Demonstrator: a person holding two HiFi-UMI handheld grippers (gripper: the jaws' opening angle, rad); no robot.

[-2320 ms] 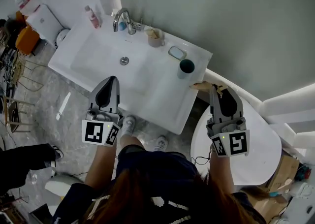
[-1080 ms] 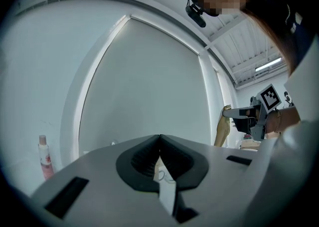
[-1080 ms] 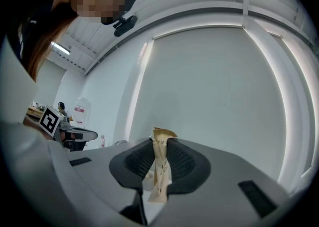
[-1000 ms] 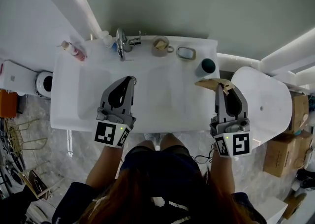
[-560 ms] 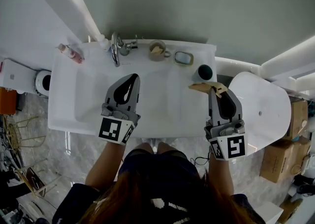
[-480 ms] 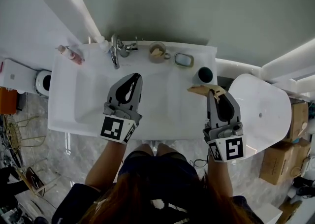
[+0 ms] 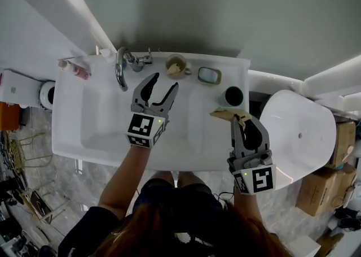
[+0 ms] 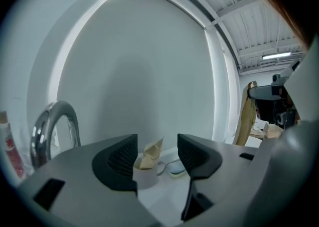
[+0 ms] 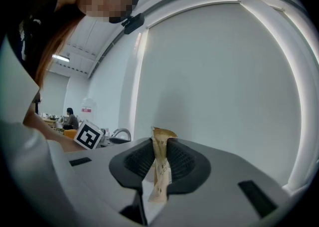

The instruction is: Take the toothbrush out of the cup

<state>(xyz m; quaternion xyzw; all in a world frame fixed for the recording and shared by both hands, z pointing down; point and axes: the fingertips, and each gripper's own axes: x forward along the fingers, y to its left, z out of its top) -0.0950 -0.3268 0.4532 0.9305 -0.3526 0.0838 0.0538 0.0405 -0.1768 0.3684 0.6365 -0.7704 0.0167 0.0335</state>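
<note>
A white handled cup (image 7: pixel 176 67) stands at the back of the sink, with a tan paper-wrapped item (image 7: pixel 173 69) sticking out of it. My left gripper (image 7: pixel 164 81) hovers over the basin just short of that cup. Its jaws are opening and nothing is between them. In the left gripper view the cup (image 8: pixel 147 177) and its tan wrapper (image 8: pixel 150 154) sit straight ahead, beyond the fingertips of the left gripper (image 8: pixel 157 152). My right gripper (image 7: pixel 239 120) is over the sink's right edge, shut on a tan paper packet (image 7: pixel 224 114). The right gripper (image 9: pixel 159 155) pinches that packet (image 9: pixel 159 168) upright.
The white sink (image 7: pixel 84 137) has a chrome faucet (image 7: pixel 120 65) at the back left and a pink-capped bottle (image 7: pixel 76 69) at the far left corner. A soap dish (image 7: pixel 209 75) and a dark cup (image 7: pixel 233 96) stand right of the handled cup. A white toilet lid (image 7: pixel 299 131) lies to the right.
My left gripper has moved forward over the basin toward the handled cup and its jaws have swung apart. The right gripper has drifted slightly back and down, still gripping the packet.
</note>
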